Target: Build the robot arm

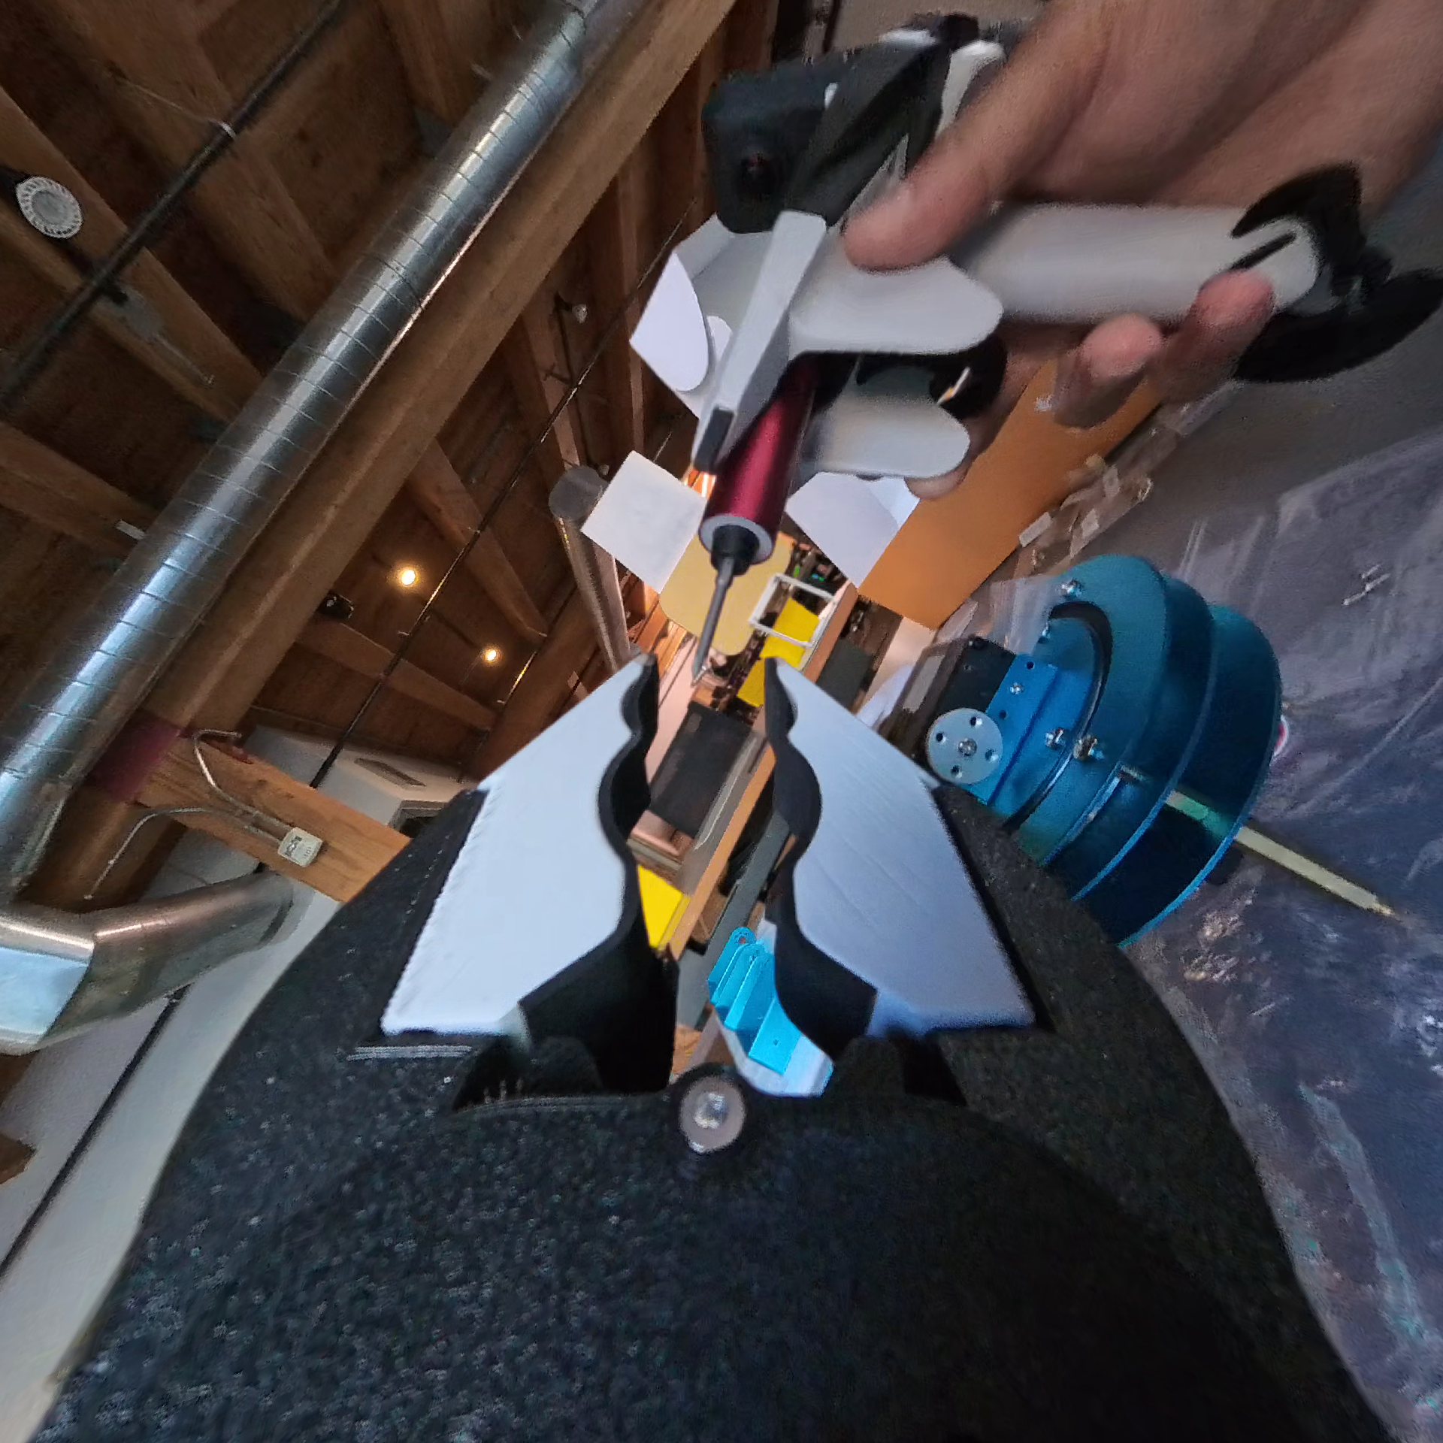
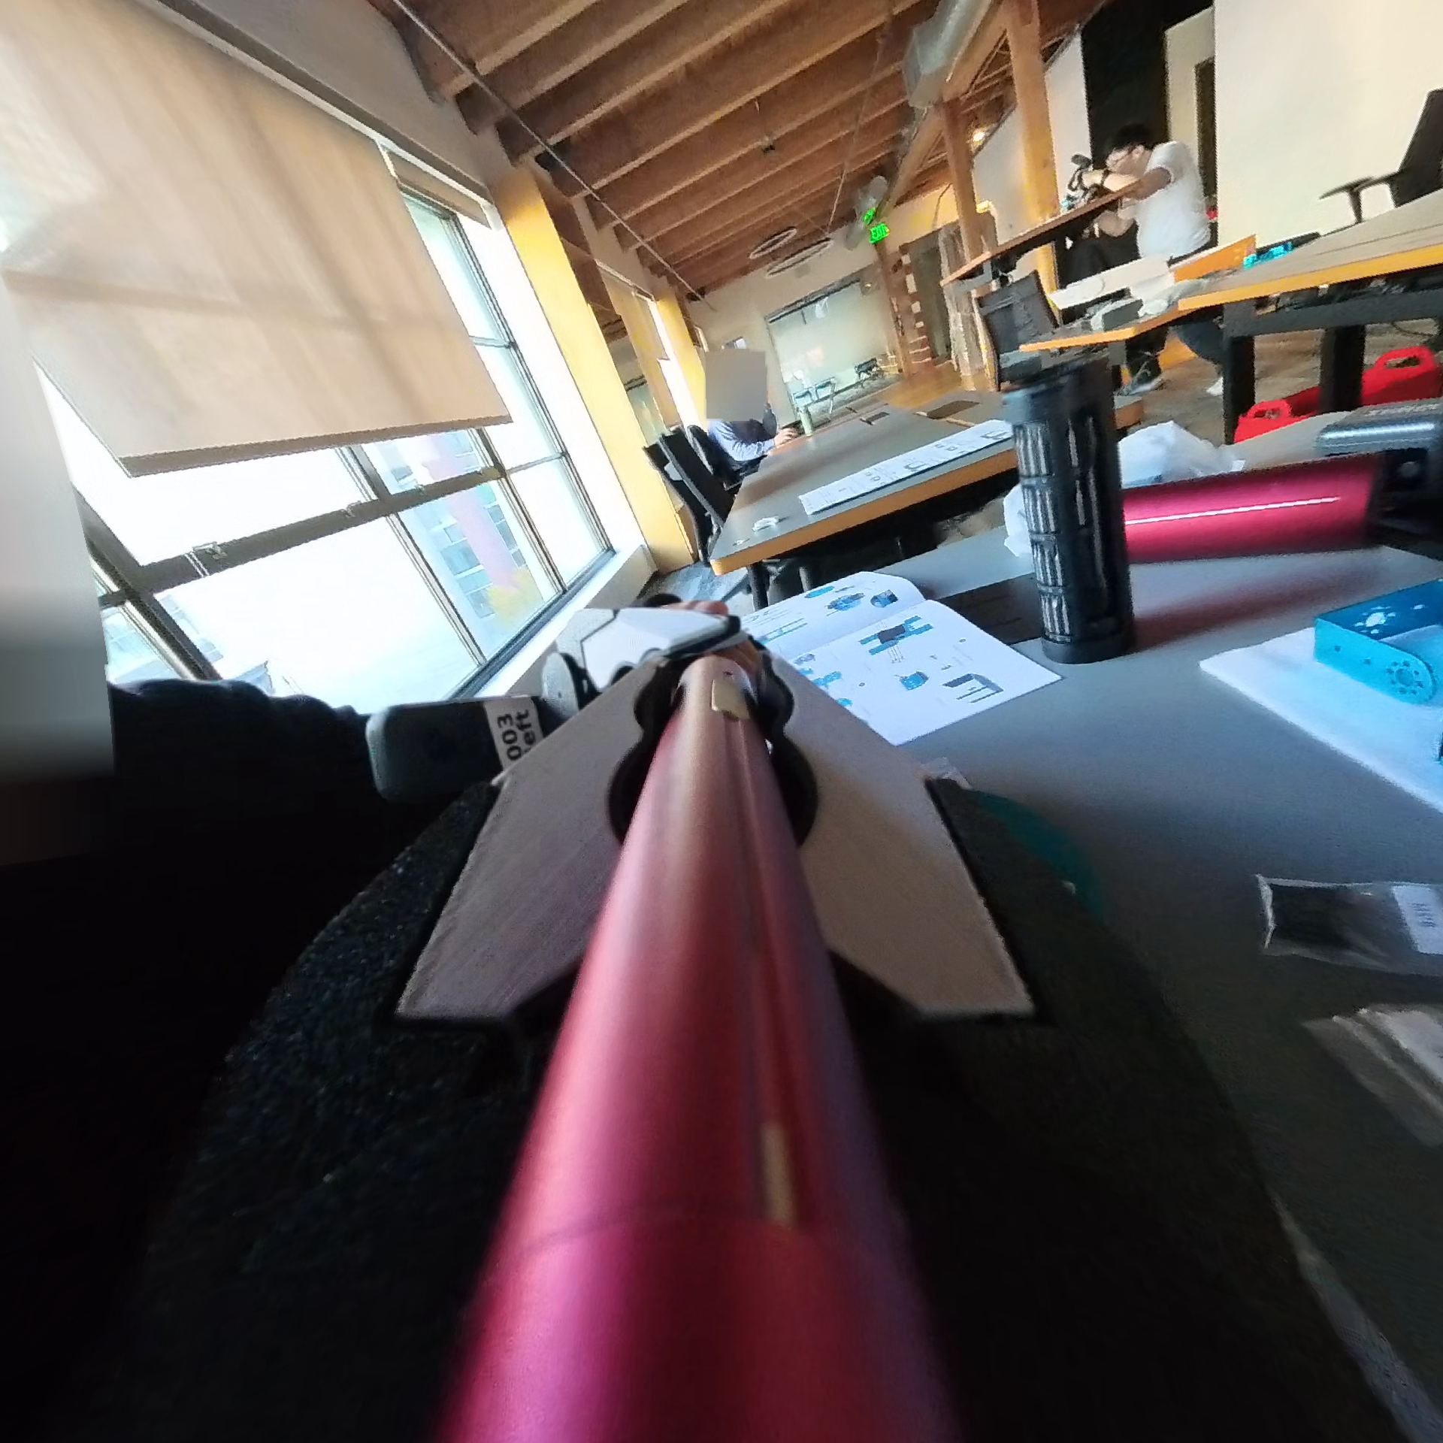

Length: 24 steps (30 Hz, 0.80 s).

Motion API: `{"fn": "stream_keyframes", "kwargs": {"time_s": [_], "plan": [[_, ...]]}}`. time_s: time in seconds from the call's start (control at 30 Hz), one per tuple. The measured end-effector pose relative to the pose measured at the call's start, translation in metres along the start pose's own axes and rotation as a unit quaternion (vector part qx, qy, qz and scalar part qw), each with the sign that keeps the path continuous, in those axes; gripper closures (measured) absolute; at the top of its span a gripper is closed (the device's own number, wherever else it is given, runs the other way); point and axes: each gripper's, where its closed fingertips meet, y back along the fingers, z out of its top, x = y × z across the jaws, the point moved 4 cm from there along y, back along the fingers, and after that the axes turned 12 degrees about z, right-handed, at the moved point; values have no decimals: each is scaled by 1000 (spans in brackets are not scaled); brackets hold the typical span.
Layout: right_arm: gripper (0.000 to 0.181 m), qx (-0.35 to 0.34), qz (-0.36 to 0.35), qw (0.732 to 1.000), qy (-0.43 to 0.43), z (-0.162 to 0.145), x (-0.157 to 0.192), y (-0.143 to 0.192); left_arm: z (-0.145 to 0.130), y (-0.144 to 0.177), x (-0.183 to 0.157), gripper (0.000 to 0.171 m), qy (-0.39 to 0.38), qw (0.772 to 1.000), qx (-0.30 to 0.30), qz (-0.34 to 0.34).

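Left tool [image 1: 707,671] has its two white fingers spread, with nothing between them; through the gap a small light-blue metal bracket [image 1: 746,992] shows below. Just to its right, close by the right finger, sits a blue round metal assembly [image 1: 1132,750] of stacked discs with a silver hub on its side, resting on the grey counter [image 1: 1327,1015], which is covered with clear plastic film. Farther out, straight ahead of the left tool's tips, the right tool [image 1: 769,437] is held by a hand [image 1: 1156,156] and pinches a dark red screwdriver [image 1: 761,453], whose thin bit points down toward the gap between the left fingers without touching them. Wooden beams and a silver duct [image 1: 312,390] fill the ceiling behind.

In the right wrist view the red screwdriver [image 2: 703,1015] runs down the middle, with the right tool [image 2: 714,687] pressed against it on both sides. Past its tip lies the left tool [image 2: 648,648]. Beyond, on the counter [image 2: 1132,781], are an open booklet [image 2: 898,664], a black cylinder [image 2: 1074,515] standing upright, a second red cylinder [image 2: 1241,507] lying flat, and a blue bracket [image 2: 1390,656] on a white sheet. Windows with a shade [image 2: 234,273] line the left wall.
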Motion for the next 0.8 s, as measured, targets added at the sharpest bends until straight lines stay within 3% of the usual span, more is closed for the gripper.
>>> {"fn": "stream_keyframes", "kwargs": {"time_s": [0.33, 0.53, 0.8], "plan": [[161, -8, -13, 999, -38, -8, -5, 17, -5, 4, -13, 155, -83, 996, -23, 17], [159, 6, -17, 999, -44, -11, -6, 19, -4, 5, -18, 156, -95, 995, -27, 15], [159, 9, -13, 999, -46, -13, -5, 17, -2, 6, -19, 170, -97, 995, -32, 13]]}}
